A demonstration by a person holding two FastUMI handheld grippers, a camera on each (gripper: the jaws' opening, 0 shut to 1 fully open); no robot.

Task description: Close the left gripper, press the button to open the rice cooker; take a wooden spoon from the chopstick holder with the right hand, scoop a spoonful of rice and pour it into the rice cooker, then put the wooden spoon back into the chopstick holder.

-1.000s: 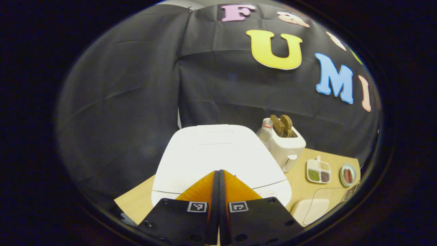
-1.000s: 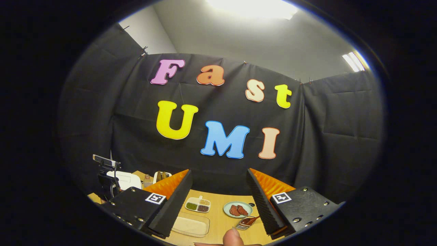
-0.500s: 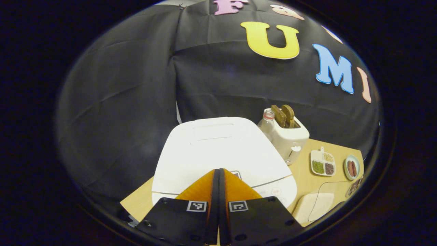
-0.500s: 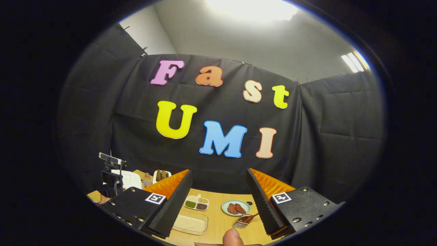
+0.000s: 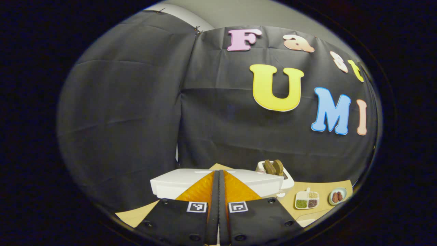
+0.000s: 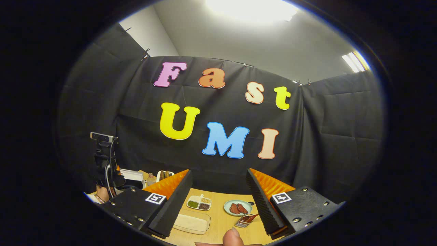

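My left gripper (image 5: pixel 218 172) is shut with nothing between its fingers, and its tips sit level with the white rice cooker (image 5: pixel 170 182). The cooker's lid shows almost edge-on right behind them. In the right gripper view the left gripper (image 6: pixel 104 160) is held up above the cooker (image 6: pixel 131 175) at the far left. My right gripper (image 6: pixel 218 172) is open and holds nothing above the table. Below it lie a clear tray of rice (image 6: pixel 191 222) and a small metal holder (image 6: pixel 241 224) with a brown wooden spoon (image 6: pixel 251 217) sticking out.
A white toaster (image 5: pixel 285 181) with two bread slices stands right of the cooker. Further right are a divided dish (image 5: pixel 307 200) of grains and a plate (image 5: pixel 336 197) of sausages. A thumb (image 6: pixel 234 236) shows at the bottom of the right gripper view.
The left gripper has risen and tilted up: the cooker's lid, seen from above before, now shows edge-on. The right gripper has barely moved.
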